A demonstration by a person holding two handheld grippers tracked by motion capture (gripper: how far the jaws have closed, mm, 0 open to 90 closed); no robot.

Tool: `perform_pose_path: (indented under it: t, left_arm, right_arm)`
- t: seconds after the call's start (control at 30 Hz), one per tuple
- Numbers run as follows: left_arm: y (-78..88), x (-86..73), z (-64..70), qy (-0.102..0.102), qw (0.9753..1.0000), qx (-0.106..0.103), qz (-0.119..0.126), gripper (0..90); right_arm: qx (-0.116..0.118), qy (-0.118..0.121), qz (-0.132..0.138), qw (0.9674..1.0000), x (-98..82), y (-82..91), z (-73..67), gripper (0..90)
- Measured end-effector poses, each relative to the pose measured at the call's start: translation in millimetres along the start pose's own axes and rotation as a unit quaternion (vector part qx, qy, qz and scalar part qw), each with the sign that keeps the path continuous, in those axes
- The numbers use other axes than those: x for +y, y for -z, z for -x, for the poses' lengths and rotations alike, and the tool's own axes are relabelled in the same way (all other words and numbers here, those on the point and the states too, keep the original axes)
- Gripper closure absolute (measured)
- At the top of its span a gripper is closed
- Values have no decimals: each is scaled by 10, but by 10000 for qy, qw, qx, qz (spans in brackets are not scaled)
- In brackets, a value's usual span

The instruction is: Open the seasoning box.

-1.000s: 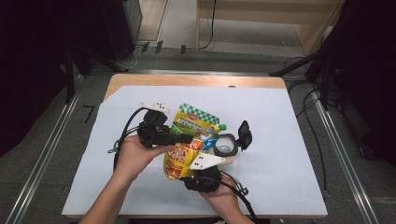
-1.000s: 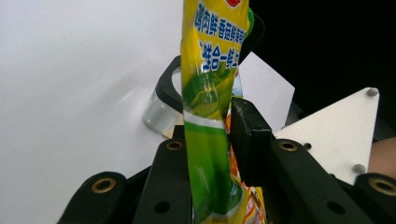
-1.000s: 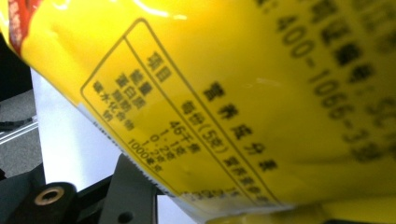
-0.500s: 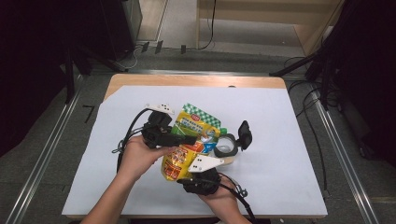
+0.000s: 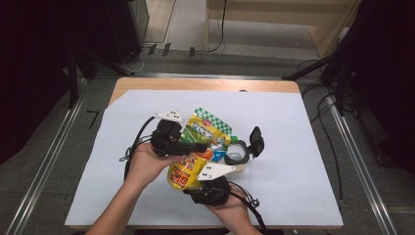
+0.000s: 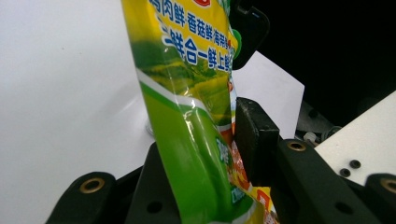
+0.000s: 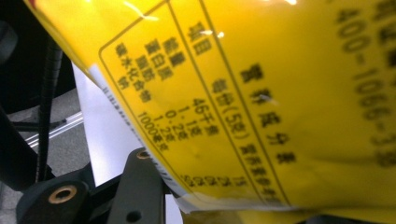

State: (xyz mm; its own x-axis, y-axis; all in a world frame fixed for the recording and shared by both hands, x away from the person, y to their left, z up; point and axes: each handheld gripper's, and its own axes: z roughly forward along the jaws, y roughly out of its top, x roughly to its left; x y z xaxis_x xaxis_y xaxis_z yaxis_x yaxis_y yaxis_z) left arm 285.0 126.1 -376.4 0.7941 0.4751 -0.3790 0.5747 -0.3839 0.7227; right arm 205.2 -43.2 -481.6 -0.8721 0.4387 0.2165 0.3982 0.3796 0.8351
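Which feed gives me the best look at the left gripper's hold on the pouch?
The left gripper view: the green and yellow pouch stands between the left gripper's black jaws. The high view shows that gripper against the pouch, contact hidden. The right gripper view shows the pouch's yellow printed back.

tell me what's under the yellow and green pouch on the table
Beside and partly under the pouch sits a clear round container with a black flip lid, plus something blue. The pouch covers the rest, so what else lies beneath cannot be seen.

Wooden table (image 5: 147,84), white sheet (image 5: 303,147), grey floor (image 5: 54,147)
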Motion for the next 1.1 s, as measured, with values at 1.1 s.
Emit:
perform_pose_path:
  t: [1.1]
  left_arm:
    - [-219,39,11,838,9957,295,-247,728]
  right_arm:
    - [-26,1,-79,10000,59,-21,-119,595]
